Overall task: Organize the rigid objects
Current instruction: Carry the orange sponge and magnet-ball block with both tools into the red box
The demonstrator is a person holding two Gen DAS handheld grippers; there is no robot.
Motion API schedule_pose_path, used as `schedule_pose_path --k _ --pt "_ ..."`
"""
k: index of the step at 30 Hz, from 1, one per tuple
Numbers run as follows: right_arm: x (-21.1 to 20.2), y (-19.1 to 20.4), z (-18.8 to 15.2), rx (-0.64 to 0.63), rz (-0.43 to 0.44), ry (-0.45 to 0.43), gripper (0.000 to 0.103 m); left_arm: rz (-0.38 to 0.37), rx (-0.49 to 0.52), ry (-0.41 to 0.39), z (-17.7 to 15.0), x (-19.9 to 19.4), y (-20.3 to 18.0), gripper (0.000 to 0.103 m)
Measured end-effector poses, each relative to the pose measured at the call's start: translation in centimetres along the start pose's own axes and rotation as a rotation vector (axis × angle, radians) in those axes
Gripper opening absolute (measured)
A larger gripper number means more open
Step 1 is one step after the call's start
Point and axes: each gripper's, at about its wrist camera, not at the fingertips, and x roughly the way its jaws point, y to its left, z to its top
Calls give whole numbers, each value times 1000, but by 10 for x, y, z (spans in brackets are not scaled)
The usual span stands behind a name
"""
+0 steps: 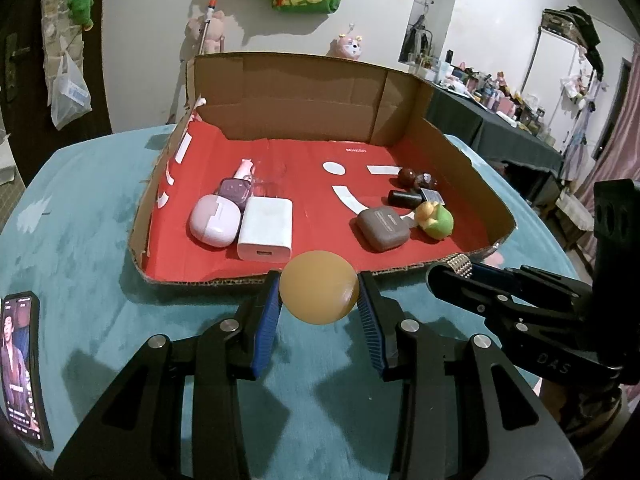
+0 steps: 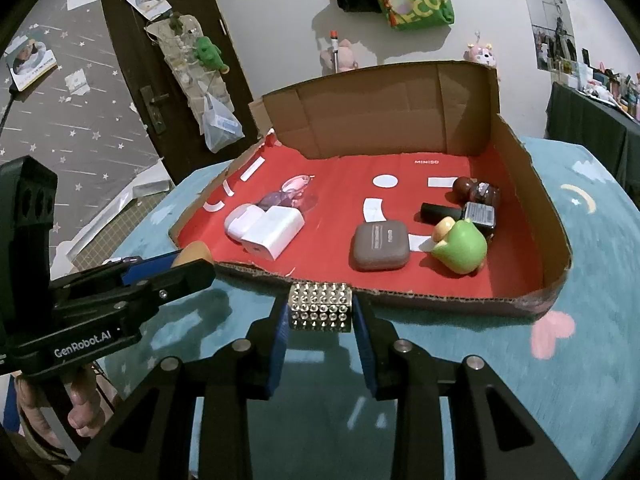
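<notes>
My left gripper (image 1: 319,294) is shut on a tan ball (image 1: 319,287), held just before the front edge of a cardboard tray (image 1: 304,80) with a red floor. My right gripper (image 2: 320,312) is shut on a studded silver cylinder (image 2: 320,307), also at the tray's front edge; it shows in the left wrist view (image 1: 460,265). In the tray, left group: a pink earbud case (image 1: 214,220), a white charger (image 1: 266,229), a purple case (image 1: 234,192). Right group: a brown case (image 1: 382,227), a green toy (image 1: 435,220), dark bottles (image 1: 406,198).
The tray lies on a teal tablecloth (image 1: 88,216). A phone (image 1: 20,364) with a lit screen lies at the table's left front edge. Tall cardboard walls close the tray's back and right side. A dark cluttered table (image 1: 500,120) stands at the far right.
</notes>
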Motion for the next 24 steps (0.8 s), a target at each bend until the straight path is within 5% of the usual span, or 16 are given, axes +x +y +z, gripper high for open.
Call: schedule_pose_path --k 24 --pt "34 -13 26 -3 -30 74 34 -22 -6 76 22 43 7 36"
